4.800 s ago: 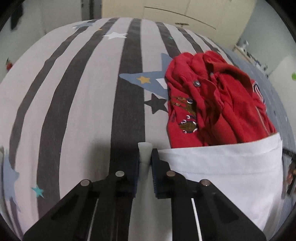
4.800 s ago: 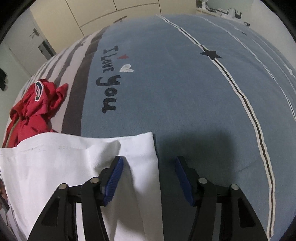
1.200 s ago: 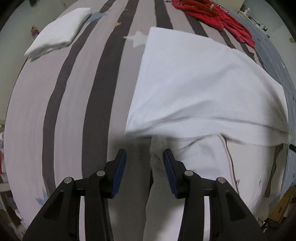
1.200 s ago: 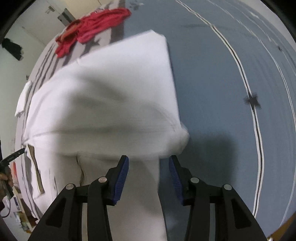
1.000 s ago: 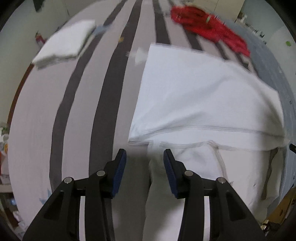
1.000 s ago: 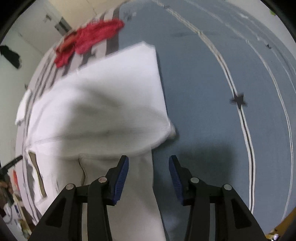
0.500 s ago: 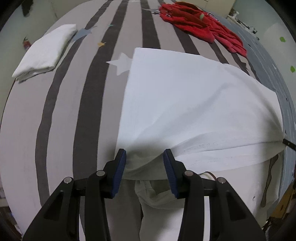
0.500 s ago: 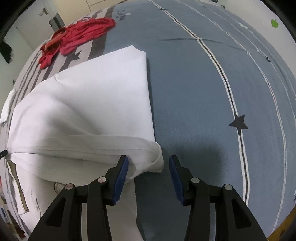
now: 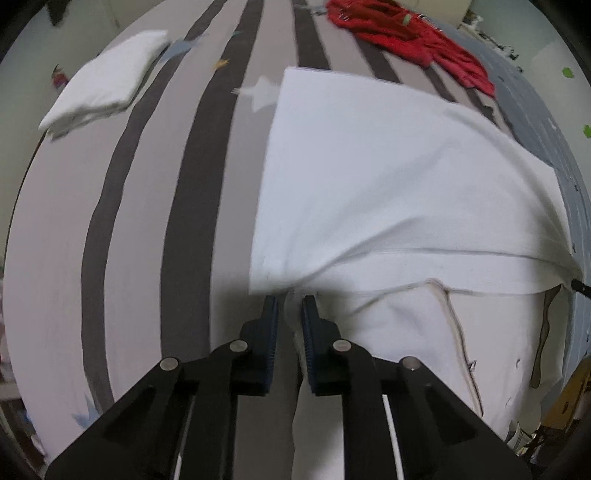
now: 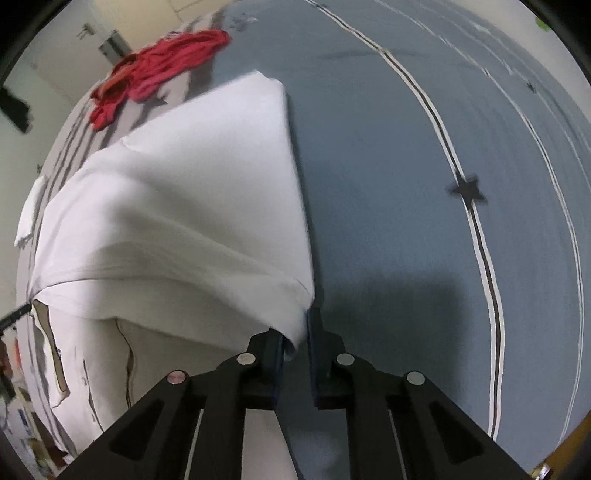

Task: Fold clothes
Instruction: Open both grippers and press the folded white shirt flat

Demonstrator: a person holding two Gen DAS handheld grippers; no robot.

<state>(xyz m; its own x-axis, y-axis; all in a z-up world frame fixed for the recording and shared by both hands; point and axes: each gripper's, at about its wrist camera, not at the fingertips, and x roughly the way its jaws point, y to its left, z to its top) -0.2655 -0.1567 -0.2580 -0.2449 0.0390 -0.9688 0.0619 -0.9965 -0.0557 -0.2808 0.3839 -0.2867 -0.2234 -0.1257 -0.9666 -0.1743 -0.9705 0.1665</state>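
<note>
White cloth, the garment [image 9: 388, 177] on the bed [image 9: 147, 184], lay part-folded, both the left gripper [image 9: 287, 314] and right gripper [image 10: 295, 332] pinching its near corners; the red garment [image 9: 406, 26] lay unfolded, one folded white piece [image 9: 110, 85] done.

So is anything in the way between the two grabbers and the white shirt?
No. The left gripper and the right gripper each pinch a near corner of the white shirt. The red clothes and folded white pile lie well away.
</note>
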